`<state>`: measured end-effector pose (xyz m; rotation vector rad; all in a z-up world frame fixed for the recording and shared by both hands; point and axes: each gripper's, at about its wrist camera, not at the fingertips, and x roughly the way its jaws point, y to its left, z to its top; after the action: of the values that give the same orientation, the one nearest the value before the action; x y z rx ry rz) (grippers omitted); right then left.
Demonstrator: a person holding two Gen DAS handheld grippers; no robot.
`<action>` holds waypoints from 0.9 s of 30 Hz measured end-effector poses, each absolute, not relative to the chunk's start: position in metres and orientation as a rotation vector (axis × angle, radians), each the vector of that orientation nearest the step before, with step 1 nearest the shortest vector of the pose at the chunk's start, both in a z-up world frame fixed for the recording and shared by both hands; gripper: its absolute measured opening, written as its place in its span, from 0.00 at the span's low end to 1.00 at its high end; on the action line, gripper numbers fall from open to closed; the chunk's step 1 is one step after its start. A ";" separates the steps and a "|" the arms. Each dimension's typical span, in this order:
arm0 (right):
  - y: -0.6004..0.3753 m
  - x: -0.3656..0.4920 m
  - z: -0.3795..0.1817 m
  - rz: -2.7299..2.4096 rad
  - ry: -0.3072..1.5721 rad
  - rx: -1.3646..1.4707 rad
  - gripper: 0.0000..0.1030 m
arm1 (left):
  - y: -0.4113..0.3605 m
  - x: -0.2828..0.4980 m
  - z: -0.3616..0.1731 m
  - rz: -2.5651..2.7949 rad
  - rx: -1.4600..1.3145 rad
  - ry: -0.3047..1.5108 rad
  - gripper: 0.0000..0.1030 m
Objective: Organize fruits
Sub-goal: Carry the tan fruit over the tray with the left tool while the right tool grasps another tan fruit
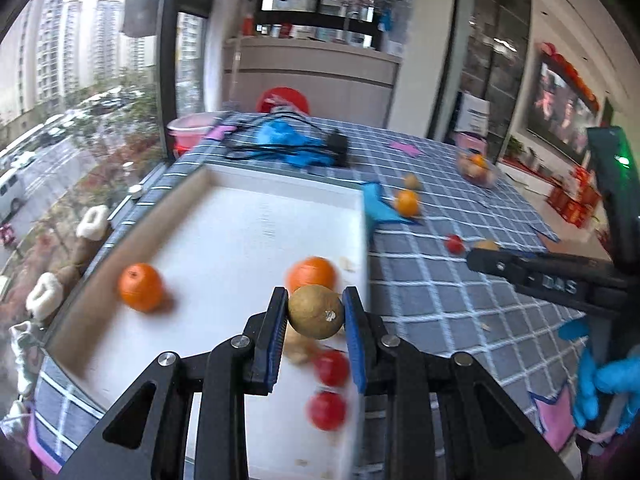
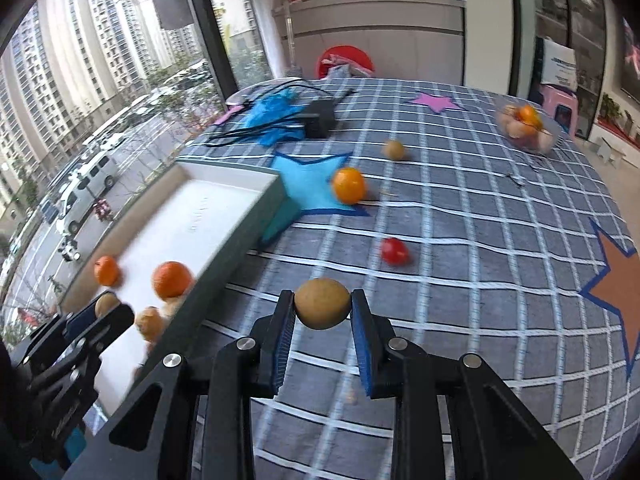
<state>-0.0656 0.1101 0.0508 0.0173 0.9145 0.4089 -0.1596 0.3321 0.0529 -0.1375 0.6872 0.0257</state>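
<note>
Brown fruit [image 1: 316, 311] is pinched by the left gripper [image 1: 316, 312] over the white tray [image 1: 240, 232], presumably for deposit; another brown fruit [image 2: 322, 309] is clamped by the right gripper [image 2: 323, 312].

Black adapter [image 2: 319, 119] with cables beside crumpled blue gloves [image 2: 272, 114].

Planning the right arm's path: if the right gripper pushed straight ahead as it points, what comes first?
Probably the small red tomato on the checked tablecloth, ahead of the brown round fruit that the right gripper holds; depth is unclear.
</note>
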 end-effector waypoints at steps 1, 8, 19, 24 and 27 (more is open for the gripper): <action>0.116 -0.066 0.052 0.420 0.916 0.016 0.28 | 0.337 -0.158 0.052 0.042 -0.138 0.687 0.30; 0.155 -0.070 0.057 0.487 0.916 -0.014 0.28 | 0.364 -0.146 0.042 0.126 -0.120 0.700 0.29; 0.203 -0.072 0.051 0.577 0.935 -0.047 0.28 | 0.387 -0.134 0.015 0.121 -0.208 0.772 0.29; 0.213 -0.071 0.044 0.597 0.945 -0.050 0.28 | 0.386 -0.137 0.016 0.118 -0.203 0.757 0.29; 0.215 -0.071 0.042 0.607 0.949 -0.046 0.28 | 0.387 -0.138 0.016 0.111 -0.211 0.756 0.29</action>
<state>-0.0706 0.2153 0.0415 -0.0457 0.9494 0.6069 -0.1382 0.3869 0.0156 -0.2115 0.7560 0.1110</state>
